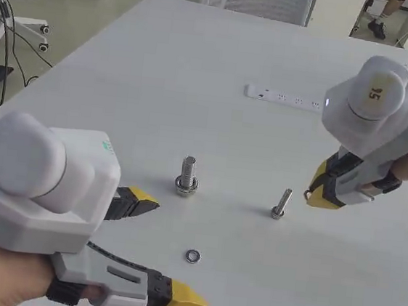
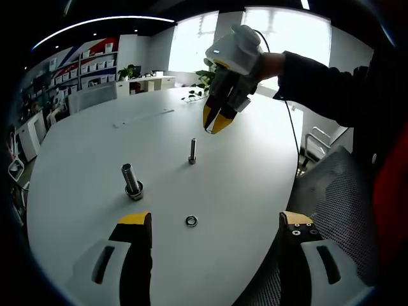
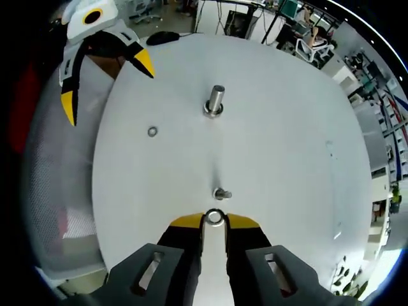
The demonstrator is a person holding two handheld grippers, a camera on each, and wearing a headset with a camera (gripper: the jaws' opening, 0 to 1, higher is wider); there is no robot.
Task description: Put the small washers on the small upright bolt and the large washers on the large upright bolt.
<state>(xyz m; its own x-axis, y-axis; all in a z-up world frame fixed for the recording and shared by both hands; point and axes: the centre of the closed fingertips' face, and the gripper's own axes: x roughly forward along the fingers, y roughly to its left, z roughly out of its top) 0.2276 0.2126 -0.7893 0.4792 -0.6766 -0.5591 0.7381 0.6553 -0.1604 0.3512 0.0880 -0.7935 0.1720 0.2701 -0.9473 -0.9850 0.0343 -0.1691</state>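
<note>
The large bolt (image 1: 187,173) stands upright mid-table with washers around its base. To its right stands the small bolt (image 1: 281,203). My right gripper (image 1: 315,196) hovers just right of and above the small bolt, shut on a washer (image 3: 215,217); in its own view the small bolt (image 3: 221,193) sits right ahead of the tips. A loose washer (image 1: 192,255) lies on the table between the wide-open jaws of my left gripper (image 1: 168,251), also seen as the loose washer (image 2: 190,220) in the left gripper view.
A white power strip (image 1: 283,98) lies at the far side of the white table (image 1: 162,68). Office chairs stand beyond the table's left edge and far end. The table's near edge is close to my left gripper.
</note>
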